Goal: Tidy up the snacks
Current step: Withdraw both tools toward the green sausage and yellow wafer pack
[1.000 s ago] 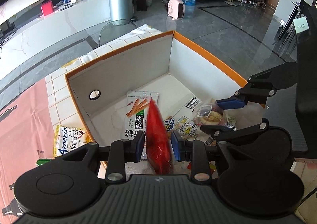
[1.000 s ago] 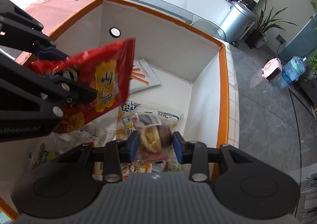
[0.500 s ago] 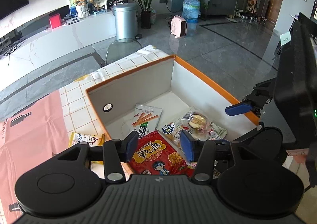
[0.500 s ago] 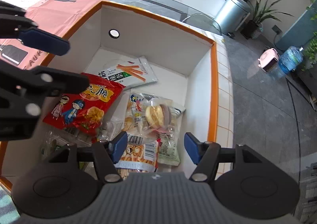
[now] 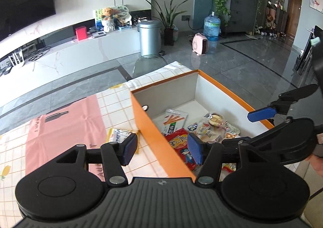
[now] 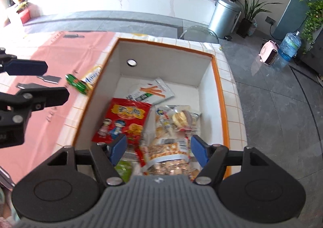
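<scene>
Item: red snack bag (image 6: 123, 121) and bun packet (image 6: 181, 119), both dropped in the box (image 6: 219, 94) below my left gripper (image 5: 162, 148) and right gripper (image 6: 158, 150), jaws just opened, empty; two snacks remain outside.

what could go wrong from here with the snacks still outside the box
1. The green packet and the yellow-and-white packet lie tight against the orange box wall, so a tool finger may hit the rim when reaching for them.
2. The two packets overlap, so one grab might catch both or drag one along.
3. The left tool, open and empty, straddles the box wall; lowering it straight down would hit it.
</scene>
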